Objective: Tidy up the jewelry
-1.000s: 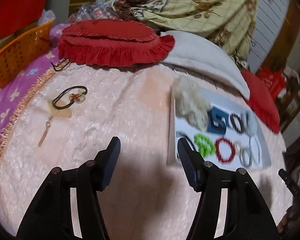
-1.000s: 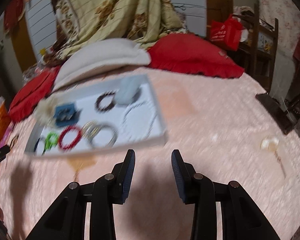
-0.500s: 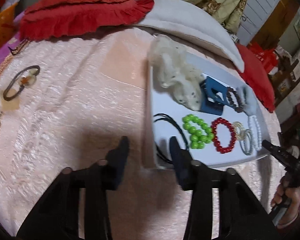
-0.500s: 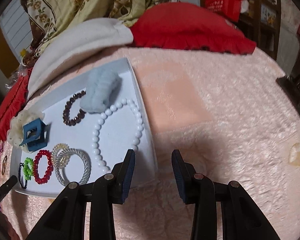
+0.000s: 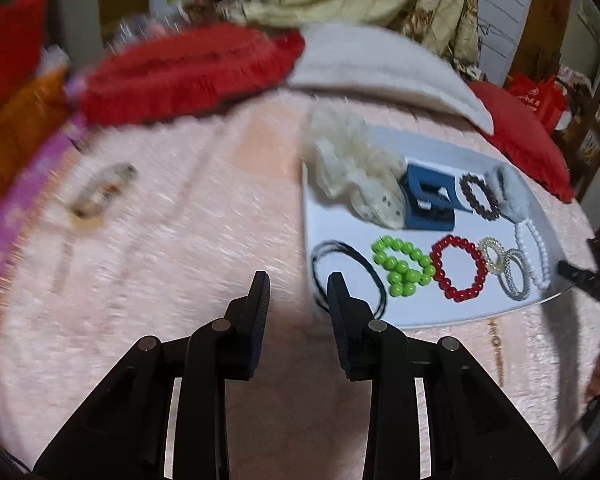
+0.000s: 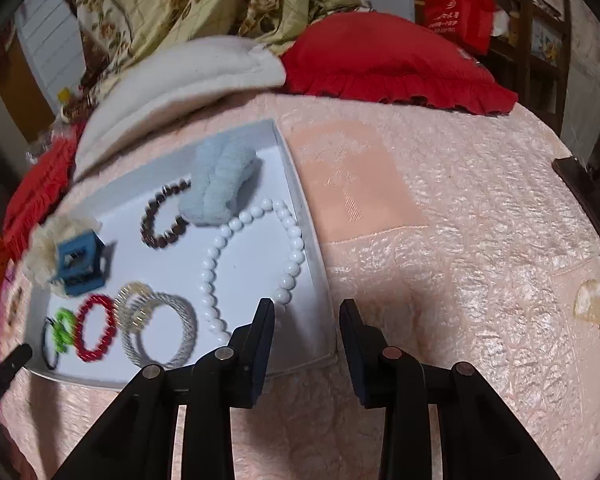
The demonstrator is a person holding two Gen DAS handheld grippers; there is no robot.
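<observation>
A white tray (image 5: 332, 224) (image 6: 300, 184) lies on the pink bedspread. It holds a cream scrunchie (image 5: 356, 172), a blue clip (image 5: 430, 200), a black cord (image 5: 348, 276), green beads (image 5: 402, 266), a red bead bracelet (image 5: 458, 268), a dark bead bracelet (image 6: 160, 220), a pale blue scrunchie (image 6: 220, 176), silver bangles (image 6: 160, 328) and a white pearl necklace (image 6: 256, 256). My left gripper (image 5: 298, 294) is open and empty at the tray's near left corner. My right gripper (image 6: 306, 320) is open and empty over the tray's near right corner.
A loose bracelet (image 5: 100, 192) lies blurred on the bedspread to the left. A pale pendant (image 6: 592, 300) lies at the right. Red cushions (image 5: 188, 68) (image 6: 392, 60), a white pillow (image 5: 380, 64) and an orange basket (image 5: 16, 128) line the back. A dark object (image 6: 592, 200) sits far right.
The left view has swung back and left, blurred. The left jaws stand a little wider than half a second ago. The right gripper has closed in on the tray's near right corner.
</observation>
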